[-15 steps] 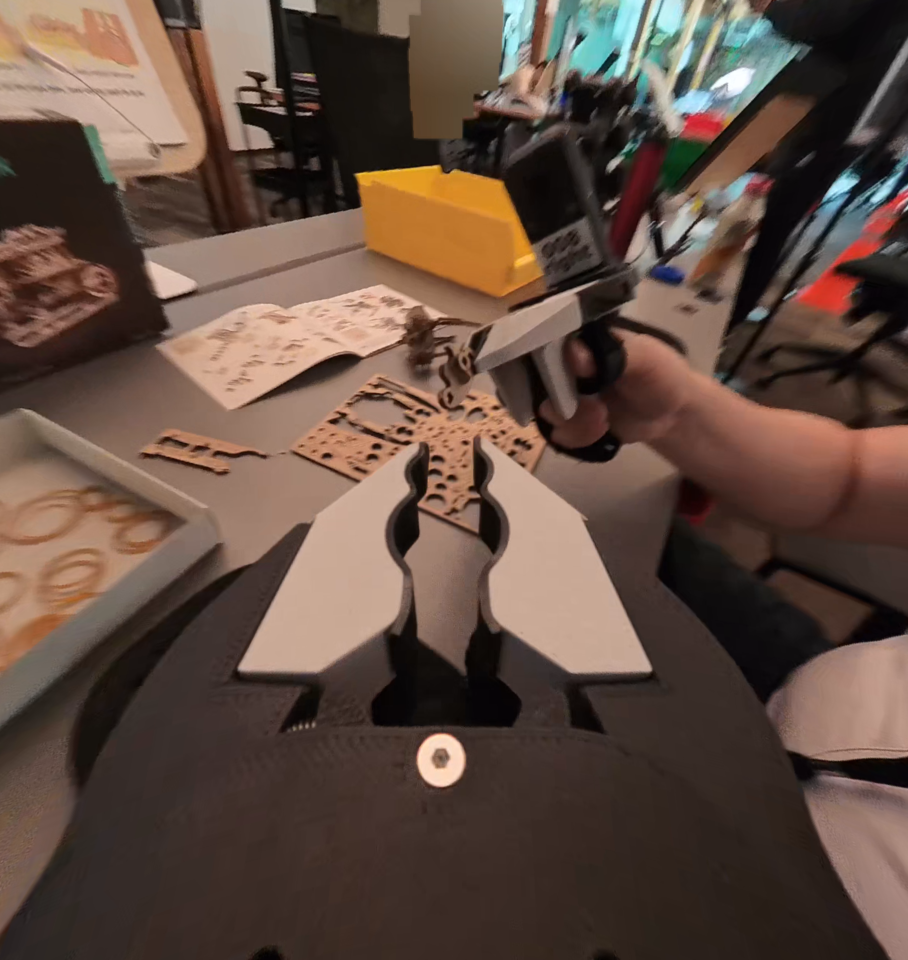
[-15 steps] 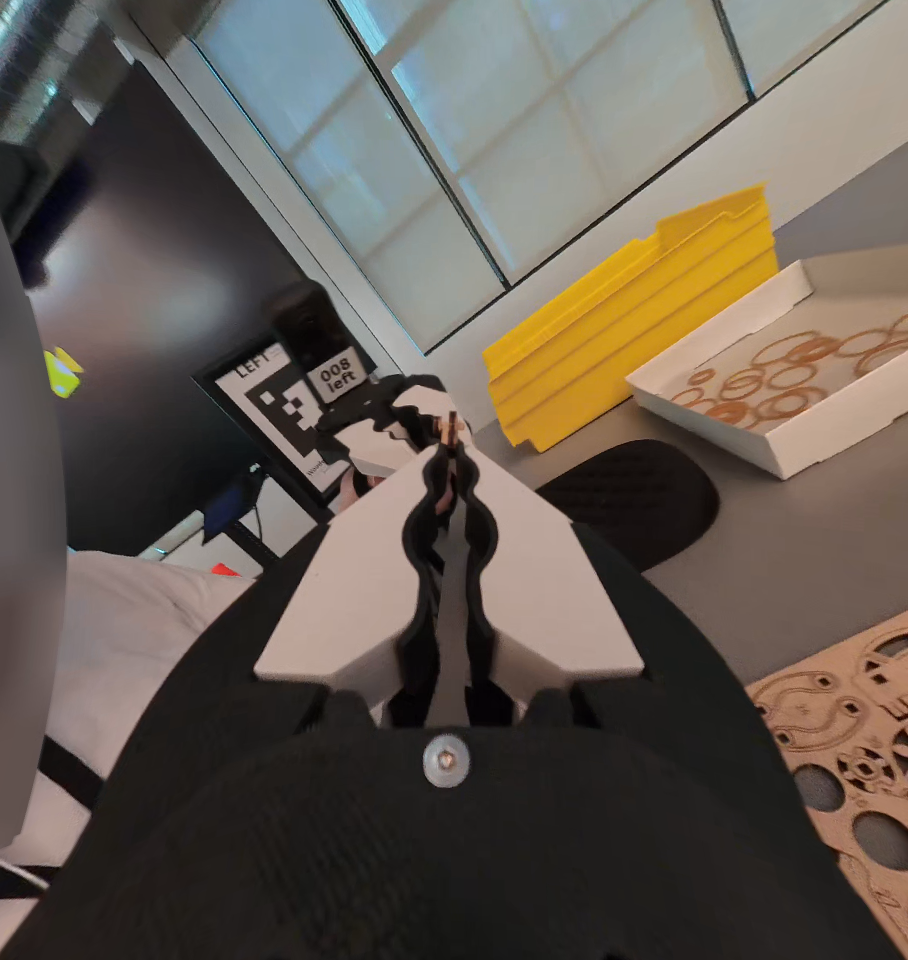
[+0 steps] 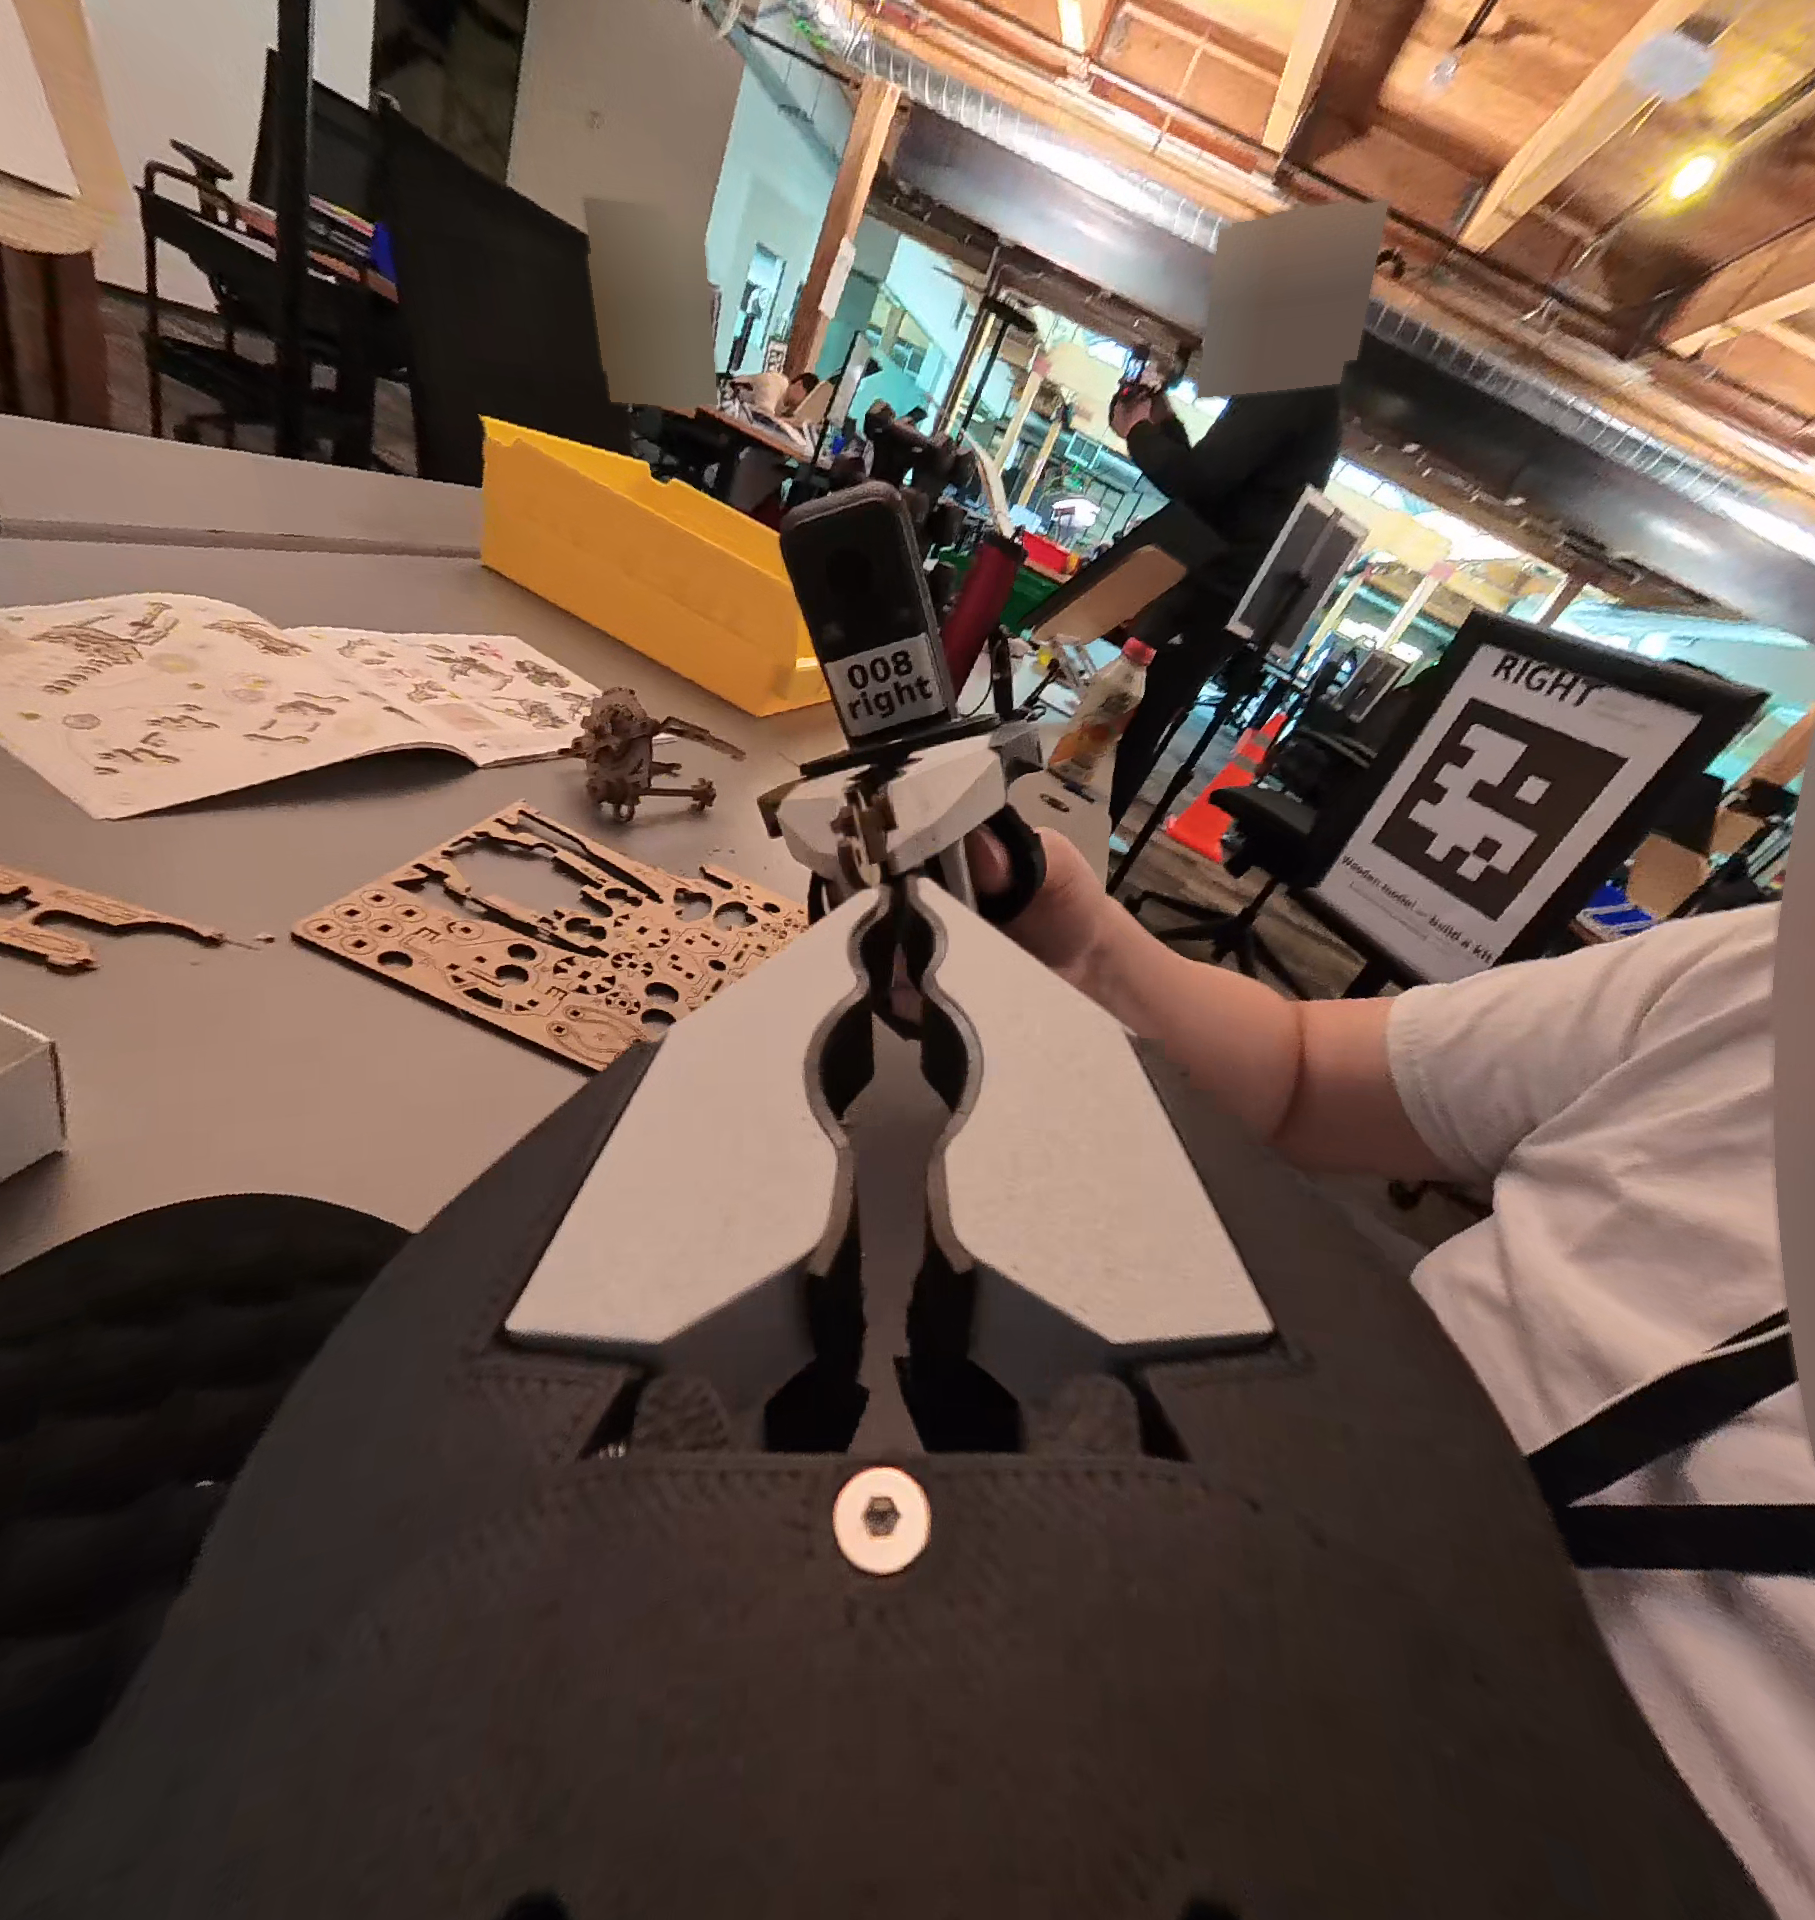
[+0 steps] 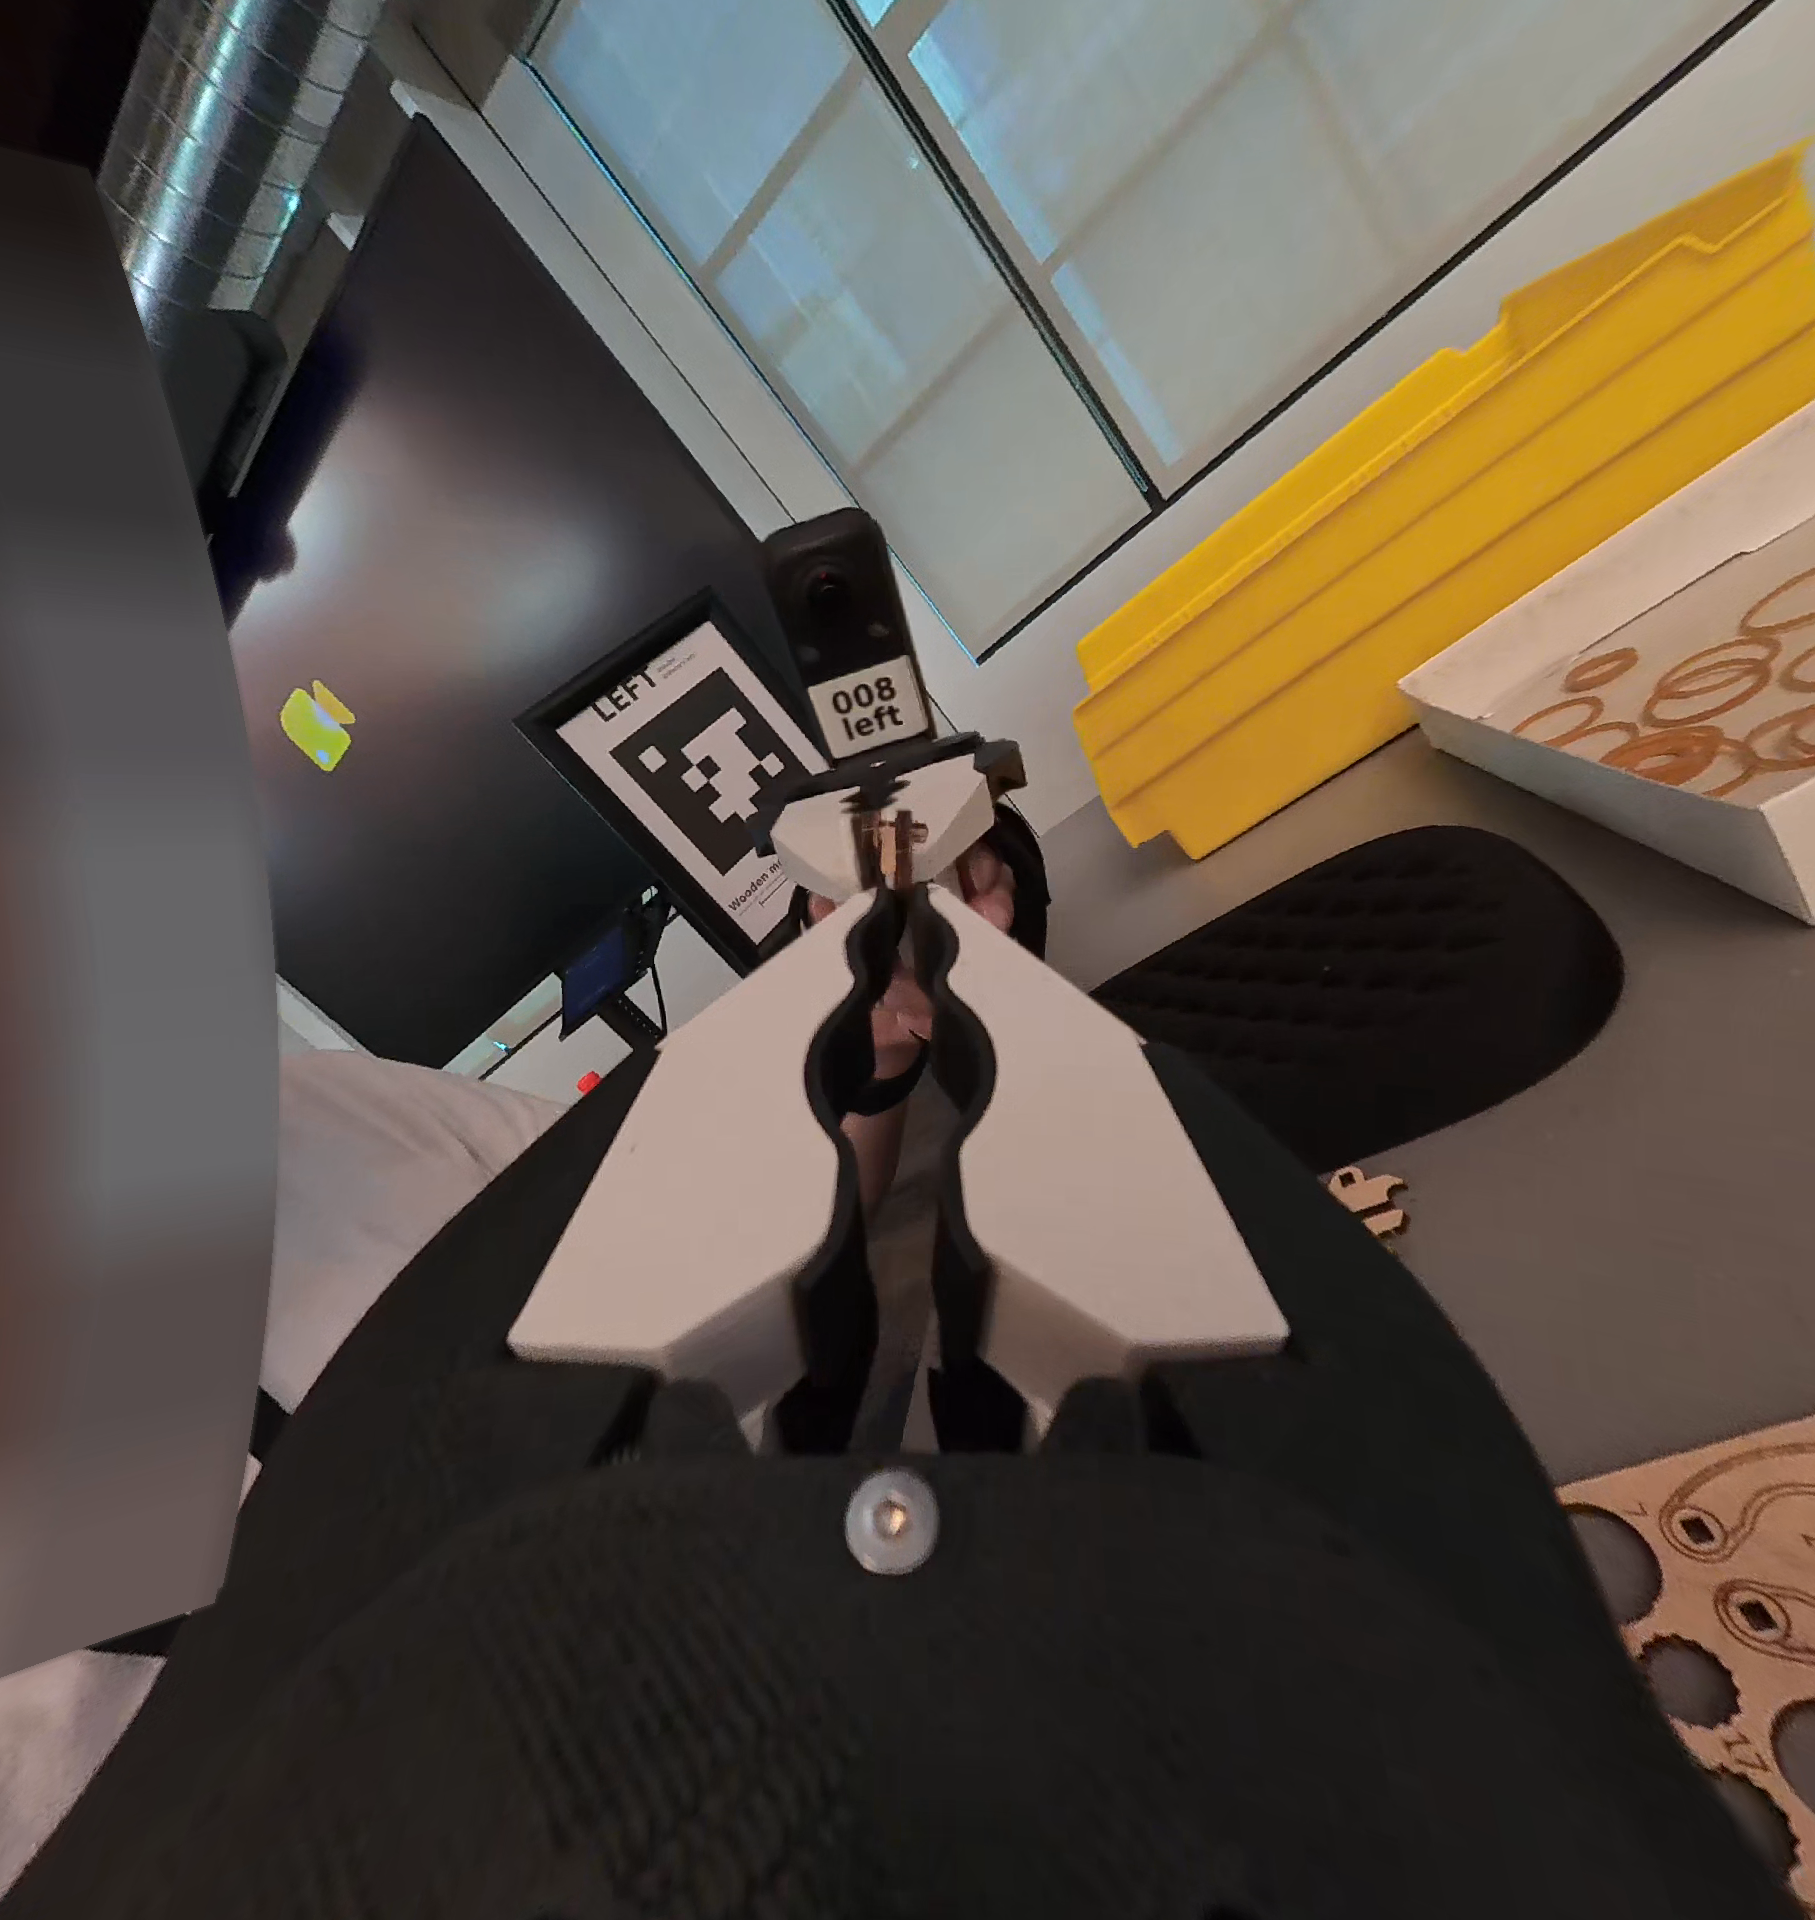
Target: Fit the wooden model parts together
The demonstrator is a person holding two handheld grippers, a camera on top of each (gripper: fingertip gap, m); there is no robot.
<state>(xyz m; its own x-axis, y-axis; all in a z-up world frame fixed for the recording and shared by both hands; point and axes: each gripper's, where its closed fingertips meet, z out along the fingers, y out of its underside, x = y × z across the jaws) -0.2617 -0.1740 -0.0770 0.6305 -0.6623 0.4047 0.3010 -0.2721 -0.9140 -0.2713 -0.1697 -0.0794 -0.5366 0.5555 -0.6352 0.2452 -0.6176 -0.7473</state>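
Grey counter (image 3: 259, 1060) carrying punched wooden sheet (image 3: 550, 935) at centre and part-built wooden model (image 3: 628, 753) beyond it, both well apart from the work, which is raised above the near right edge. Left hand-held gripper (image 3: 895, 899) and right hand-held gripper (image 4: 890, 902) meeting tip to tip in mid-air, each nearly pressed together. Small wooden part (image 3: 859, 836) pinched in right tips, whether left also grips anything not determinable; mating step judged in hand, next calling for fine alignment and a straight, gentle push.

Both grippers (image 3: 895, 896) (tip to tip) pinch a wooden part (image 3: 859, 844).
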